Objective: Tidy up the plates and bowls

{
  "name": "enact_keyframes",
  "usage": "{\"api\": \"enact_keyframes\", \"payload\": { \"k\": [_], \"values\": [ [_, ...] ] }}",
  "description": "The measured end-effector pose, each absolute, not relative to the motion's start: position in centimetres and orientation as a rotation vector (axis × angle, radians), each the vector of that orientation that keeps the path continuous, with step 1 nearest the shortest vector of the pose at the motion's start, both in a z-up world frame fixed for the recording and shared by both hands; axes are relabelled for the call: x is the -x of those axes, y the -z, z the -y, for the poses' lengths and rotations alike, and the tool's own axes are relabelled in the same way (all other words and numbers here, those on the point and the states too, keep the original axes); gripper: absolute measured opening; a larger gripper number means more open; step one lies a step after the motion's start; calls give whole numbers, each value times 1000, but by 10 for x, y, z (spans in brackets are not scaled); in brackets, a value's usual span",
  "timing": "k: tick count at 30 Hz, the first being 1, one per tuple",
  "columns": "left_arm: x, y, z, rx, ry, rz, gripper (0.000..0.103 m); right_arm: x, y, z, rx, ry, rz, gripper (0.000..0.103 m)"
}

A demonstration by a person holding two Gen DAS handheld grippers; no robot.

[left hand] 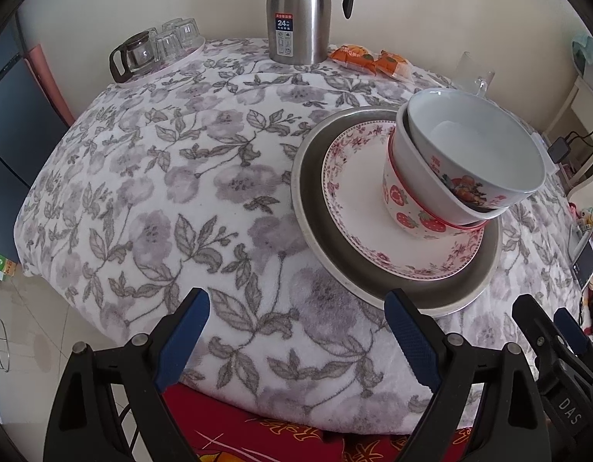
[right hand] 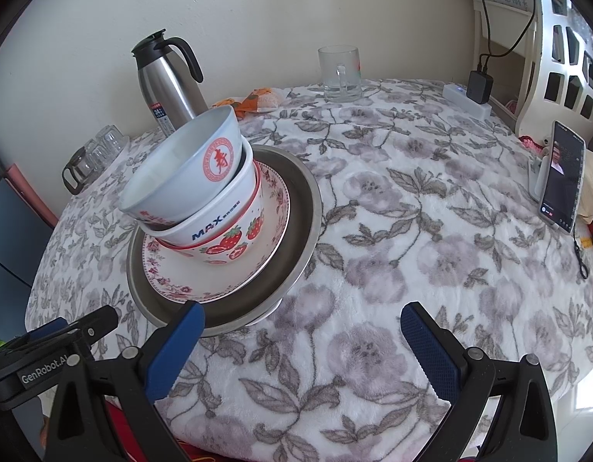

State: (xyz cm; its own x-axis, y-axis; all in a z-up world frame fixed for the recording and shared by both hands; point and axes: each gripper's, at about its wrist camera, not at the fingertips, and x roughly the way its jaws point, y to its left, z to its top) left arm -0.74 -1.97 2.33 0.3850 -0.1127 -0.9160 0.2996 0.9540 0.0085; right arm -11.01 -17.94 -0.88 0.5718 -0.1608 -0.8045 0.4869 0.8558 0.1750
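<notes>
Tongs come first, nearest us: our left tongs [left hand: 296,342] stand wide with nothing between them, and our right tongs [right hand: 304,350] gape just as wide and empty, both over the near edge of the table [right hand: 412,231]. Beyond them, at about one o'clock from the left tongs and eleven o'clock from the right, we see the stack: a metal tray [left hand: 315,231], on it a floral plate [left hand: 358,200], then a strawberry bowl [left hand: 408,208], a white bowl [right hand: 204,227] and a top bowl [left hand: 469,146]. We judge the bowls lean off plumb, so a nudge could topple them, and the plush cloth gives poor footing. Farther, at twelve o'clock, a steel flask [left hand: 296,15] could be knocked.
</notes>
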Motion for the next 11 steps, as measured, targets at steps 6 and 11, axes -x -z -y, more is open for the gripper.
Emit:
{"api": "enact_keyframes", "payload": {
  "k": [6,11],
  "values": [
    [8,-26,18,-188,243,-1132,93,110,9,179,-403,392,-887,103],
    [9,-28,17,-182,244,-1124,93,110,9,179,-404,392,-888,103]
  ]
}}
